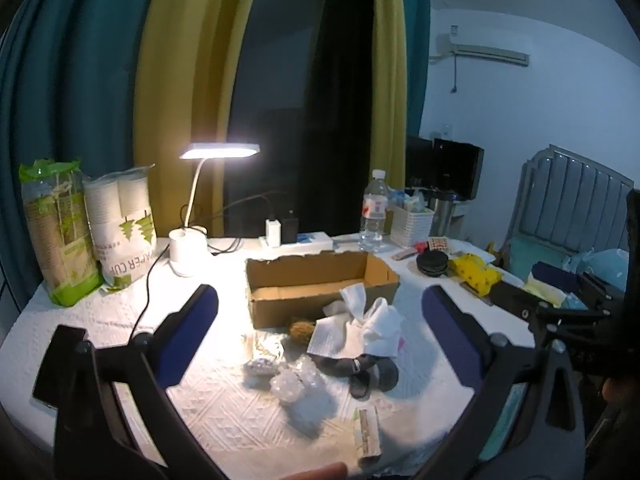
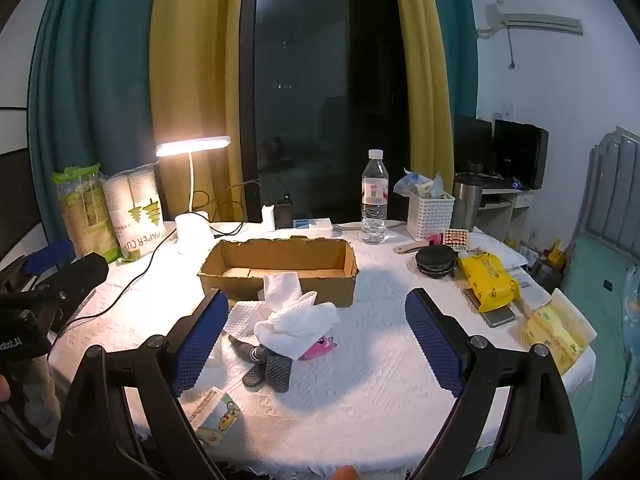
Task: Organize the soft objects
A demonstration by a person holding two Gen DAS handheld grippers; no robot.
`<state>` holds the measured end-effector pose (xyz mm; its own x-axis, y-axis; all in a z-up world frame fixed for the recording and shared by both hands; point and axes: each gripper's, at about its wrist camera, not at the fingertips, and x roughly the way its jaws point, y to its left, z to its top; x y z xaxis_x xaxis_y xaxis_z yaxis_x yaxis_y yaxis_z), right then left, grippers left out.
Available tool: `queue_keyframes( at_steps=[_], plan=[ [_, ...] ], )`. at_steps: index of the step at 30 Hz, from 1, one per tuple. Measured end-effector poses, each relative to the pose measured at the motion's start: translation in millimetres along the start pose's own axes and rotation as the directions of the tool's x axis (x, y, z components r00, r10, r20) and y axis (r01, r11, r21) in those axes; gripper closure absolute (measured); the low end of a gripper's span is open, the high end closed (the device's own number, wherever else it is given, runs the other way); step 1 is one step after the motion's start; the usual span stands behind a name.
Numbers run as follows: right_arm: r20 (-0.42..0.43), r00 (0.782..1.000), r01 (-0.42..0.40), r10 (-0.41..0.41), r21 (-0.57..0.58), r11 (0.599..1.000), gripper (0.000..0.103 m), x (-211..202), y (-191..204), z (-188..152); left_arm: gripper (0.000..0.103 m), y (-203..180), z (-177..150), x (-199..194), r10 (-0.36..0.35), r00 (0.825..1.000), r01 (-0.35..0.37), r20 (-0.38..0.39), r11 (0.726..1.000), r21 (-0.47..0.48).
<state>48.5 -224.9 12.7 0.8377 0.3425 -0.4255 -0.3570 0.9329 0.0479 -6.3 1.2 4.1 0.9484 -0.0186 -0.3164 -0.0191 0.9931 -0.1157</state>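
Observation:
An open cardboard box (image 1: 320, 280) (image 2: 280, 268) stands mid-table. In front of it lies a heap of soft things: a white cloth (image 1: 380, 328) (image 2: 296, 322), a sheet of paper towel (image 2: 280, 286), dark socks (image 1: 372, 372) (image 2: 268, 368), a pink item (image 2: 320, 346) under the cloth, a brown fuzzy ball (image 1: 300, 330) and crinkled clear plastic (image 1: 292, 384). My left gripper (image 1: 320, 332) hovers open before the heap, nothing between its blue pads. My right gripper (image 2: 316, 340) is open too, framing the cloth and socks from above the table's near side without touching them.
A lit desk lamp (image 1: 188, 240), paper cup packs (image 1: 120, 228), a power strip (image 1: 296, 240), a water bottle (image 2: 375, 200), a white basket (image 2: 430, 216), a black round case (image 2: 436, 260) and a yellow packet (image 2: 490, 284) ring the table. A small tissue pack (image 2: 216, 416) lies near the front edge.

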Motion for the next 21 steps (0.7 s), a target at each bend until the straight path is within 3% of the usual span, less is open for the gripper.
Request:
queue_keyframes(
  at_steps=[21],
  plan=[
    [0.015, 1.000, 0.007, -0.007, -0.030, 1.000, 0.011, -2, 15, 5, 0.000, 4, 4, -5, -0.007, 1.000, 0.007, 0.001, 1.000, 0.008]
  ],
)
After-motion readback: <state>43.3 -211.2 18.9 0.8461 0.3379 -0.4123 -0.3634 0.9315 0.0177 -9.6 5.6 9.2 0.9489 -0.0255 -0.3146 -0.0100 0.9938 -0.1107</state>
